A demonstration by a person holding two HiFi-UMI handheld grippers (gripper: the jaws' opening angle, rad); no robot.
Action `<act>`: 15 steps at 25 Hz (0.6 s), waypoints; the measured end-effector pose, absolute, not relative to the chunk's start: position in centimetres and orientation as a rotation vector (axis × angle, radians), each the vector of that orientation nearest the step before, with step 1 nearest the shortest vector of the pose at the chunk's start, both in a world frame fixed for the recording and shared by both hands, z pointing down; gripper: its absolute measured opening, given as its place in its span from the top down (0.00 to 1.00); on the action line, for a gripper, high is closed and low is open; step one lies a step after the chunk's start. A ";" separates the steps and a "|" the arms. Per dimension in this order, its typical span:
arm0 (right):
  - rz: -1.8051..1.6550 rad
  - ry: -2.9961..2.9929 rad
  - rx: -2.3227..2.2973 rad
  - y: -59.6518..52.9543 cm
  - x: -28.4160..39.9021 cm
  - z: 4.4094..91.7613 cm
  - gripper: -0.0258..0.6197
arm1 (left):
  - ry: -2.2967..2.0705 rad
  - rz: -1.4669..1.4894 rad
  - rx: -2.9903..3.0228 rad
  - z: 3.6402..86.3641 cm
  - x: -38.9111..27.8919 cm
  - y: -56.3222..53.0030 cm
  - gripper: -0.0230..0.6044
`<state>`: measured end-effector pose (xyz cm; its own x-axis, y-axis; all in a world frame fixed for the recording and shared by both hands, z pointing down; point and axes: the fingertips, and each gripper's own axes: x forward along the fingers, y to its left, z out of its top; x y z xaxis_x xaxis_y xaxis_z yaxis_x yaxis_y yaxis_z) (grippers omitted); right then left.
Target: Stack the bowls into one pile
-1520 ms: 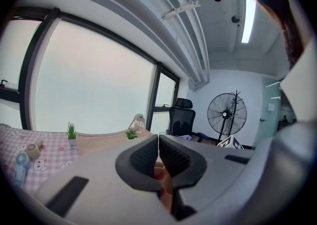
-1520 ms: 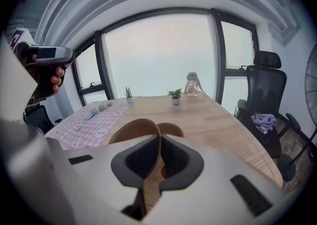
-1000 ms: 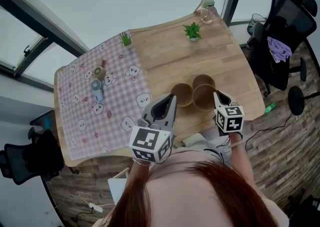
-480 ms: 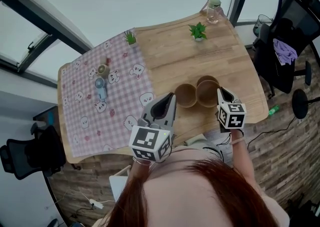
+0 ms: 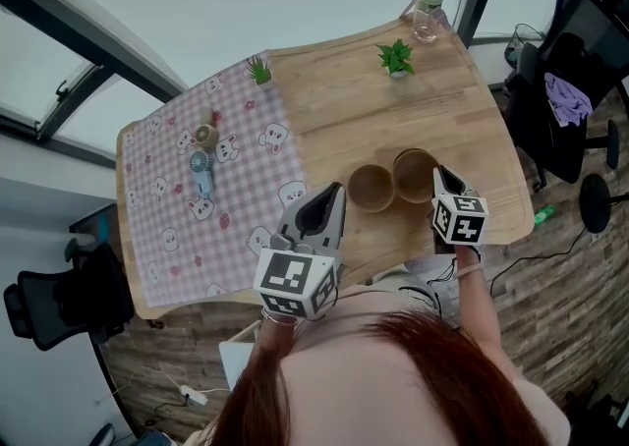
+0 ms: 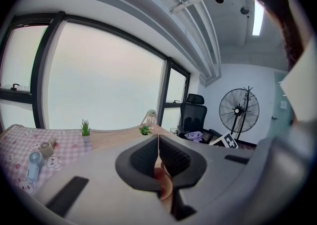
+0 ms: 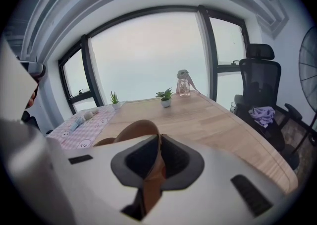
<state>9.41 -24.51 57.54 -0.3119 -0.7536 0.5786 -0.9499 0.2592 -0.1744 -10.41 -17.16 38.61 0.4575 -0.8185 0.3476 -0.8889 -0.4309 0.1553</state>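
Observation:
Two brown bowls show on the wooden table (image 5: 344, 100) in the head view. The left bowl (image 5: 371, 188) stands alone. The right bowl (image 5: 416, 175) sits where another bowl stood, which is now hidden beneath it. My right gripper (image 5: 440, 177) is shut on the right bowl's near rim, and its jaws have just been opening slightly with the rim still between them. In the right gripper view the brown rim (image 7: 134, 129) runs into the jaws of my right gripper (image 7: 158, 144). My left gripper (image 5: 334, 195) hovers shut just left of the lone bowl, holding nothing.
A pink checked cloth (image 5: 167, 218) covers the table's left part, with a small blue fan (image 5: 201, 175) on it. Two little potted plants (image 5: 397, 57) (image 5: 259, 70) and a glass jar (image 5: 427, 14) stand along the far edge. A black office chair (image 5: 565, 90) is at the right.
The right gripper carried its bowl away from me, over the far right bowl, and lowered it there. Three separate bowls showed a second ago; now two show. The left gripper stayed put.

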 end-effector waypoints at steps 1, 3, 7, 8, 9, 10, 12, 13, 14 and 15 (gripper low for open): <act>0.719 -2.152 1.555 -24.6 9.4 57.8 0.93 | -1.454 0.317 2.394 38.7 -10.5 -17.3 0.95; 0.742 -2.147 1.559 -24.8 9.3 58.2 0.93 | -1.451 0.317 2.392 38.8 -10.6 -17.5 0.95; 0.788 -2.129 1.559 -25.2 9.4 59.1 0.93 | -1.444 0.322 2.383 39.0 -10.6 -17.8 0.95; 0.796 -2.119 1.559 -25.3 9.4 59.4 0.93 | -1.441 0.325 2.380 39.2 -10.5 -17.9 0.95; 0.805 -2.110 1.561 -25.5 9.5 59.6 0.93 | -1.439 0.327 2.378 39.3 -10.5 -18.0 0.95; 0.815 -2.102 1.563 -25.6 9.6 59.9 0.93 | -1.436 0.329 2.377 39.4 -10.5 -18.2 0.95; 0.827 -2.087 1.564 -25.8 9.6 60.4 0.93 | -1.432 0.331 2.375 39.6 -10.5 -18.3 0.95; 0.828 -2.079 1.563 -25.8 9.7 60.6 0.93 | -1.430 0.331 2.372 39.7 -10.5 -18.4 0.95; 0.827 -2.071 1.562 -25.8 9.7 60.8 0.93 | -1.428 0.330 2.368 39.8 -10.6 -18.4 0.95; 0.827 -2.064 1.561 -25.8 9.7 60.9 0.93 | -1.426 0.328 2.363 39.9 -10.7 -18.5 0.95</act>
<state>9.69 -25.77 60.95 -0.2799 -0.7088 0.6475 -0.9598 0.1920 -0.2048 -10.66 -18.49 39.91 0.4638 -0.8023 0.3757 -0.8858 -0.4260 0.1840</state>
